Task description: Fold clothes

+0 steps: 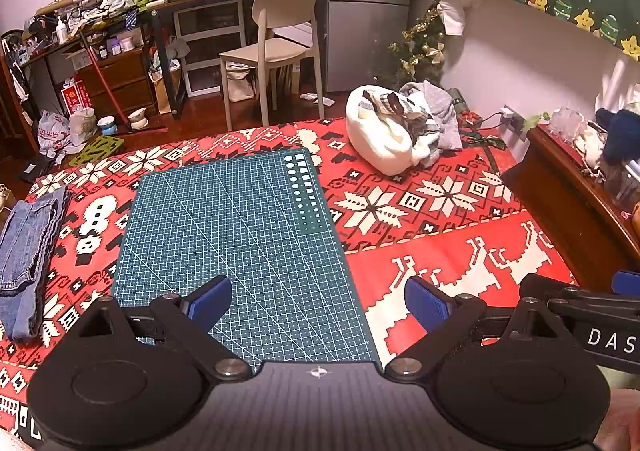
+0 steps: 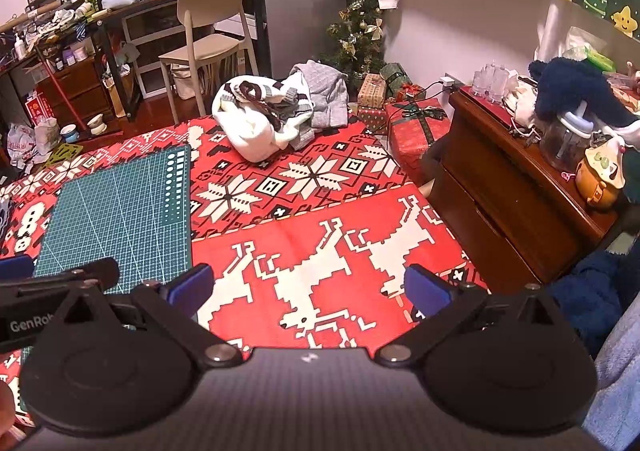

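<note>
Both hand-held grippers, left [image 1: 318, 303] and right [image 2: 308, 289], gape wide, holding nothing; the clothes pile [image 2: 276, 113] lies ahead at the blanket's far end, nearer the right one

both wrist views are looking forward, low over the red blanket [image 1: 440, 235]; they are sharing the green cutting mat [image 2: 120, 211] and clothes pile [image 2: 272, 115].

- "DAS" in white letters shows on my right gripper [image 1: 592, 315].
- "GenRob" reads on my left gripper [image 2: 44, 303], cut off there.
</note>
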### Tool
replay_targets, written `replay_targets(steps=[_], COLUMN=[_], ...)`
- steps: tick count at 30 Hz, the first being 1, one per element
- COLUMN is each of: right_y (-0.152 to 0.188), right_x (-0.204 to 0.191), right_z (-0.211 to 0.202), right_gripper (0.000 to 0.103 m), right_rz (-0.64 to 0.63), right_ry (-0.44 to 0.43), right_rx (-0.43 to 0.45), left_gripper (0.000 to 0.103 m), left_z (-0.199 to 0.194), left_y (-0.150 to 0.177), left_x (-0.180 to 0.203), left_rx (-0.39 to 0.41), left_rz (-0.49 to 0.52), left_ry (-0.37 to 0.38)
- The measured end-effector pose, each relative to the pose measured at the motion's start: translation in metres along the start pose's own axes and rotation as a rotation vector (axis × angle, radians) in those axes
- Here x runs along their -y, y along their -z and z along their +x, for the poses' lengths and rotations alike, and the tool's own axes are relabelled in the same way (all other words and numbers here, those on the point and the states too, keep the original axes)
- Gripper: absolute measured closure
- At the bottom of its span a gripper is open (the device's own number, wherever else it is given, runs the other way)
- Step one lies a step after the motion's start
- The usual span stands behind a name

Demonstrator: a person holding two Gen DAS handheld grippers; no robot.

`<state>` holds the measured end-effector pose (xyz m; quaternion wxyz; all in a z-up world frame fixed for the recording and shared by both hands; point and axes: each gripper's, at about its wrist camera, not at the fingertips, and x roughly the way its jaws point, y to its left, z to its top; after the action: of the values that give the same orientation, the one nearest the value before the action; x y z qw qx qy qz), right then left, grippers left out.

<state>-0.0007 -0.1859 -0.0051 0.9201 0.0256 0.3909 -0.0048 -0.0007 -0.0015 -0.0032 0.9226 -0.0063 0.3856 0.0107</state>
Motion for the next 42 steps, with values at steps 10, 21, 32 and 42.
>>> replay_targets(steps=[10, 21, 32, 42], right_y=[0.000, -0.001, -0.028, -0.085], right_x=[-0.002, -0.003, -0.008, -0.017], right_z=[0.001, 0.002, 0.023, 0.081], right_gripper=[0.001, 0.001, 0.001, 0.001], right_rz=[-0.012, -0.012, 0.068, 0.139], right_ry=[0.018, 0.019, 0.041, 0.047], right_rx=[0.000, 0.001, -0.027, 0.010], left_gripper=[0.009, 0.009, 0.008, 0.008], left_z=[0.003, 0.006, 0.032, 0.075], left_y=[0.000, -0.003, -0.032, -0.072], left_x=[-0.002, -0.006, -0.020, -0.035], left_rx=[-0.008, 0.002, -0.035, -0.051], left_rz=[-0.011, -0.043, -0.084, -0.131], left_ry=[0.006, 0.044, 0.059, 0.061])
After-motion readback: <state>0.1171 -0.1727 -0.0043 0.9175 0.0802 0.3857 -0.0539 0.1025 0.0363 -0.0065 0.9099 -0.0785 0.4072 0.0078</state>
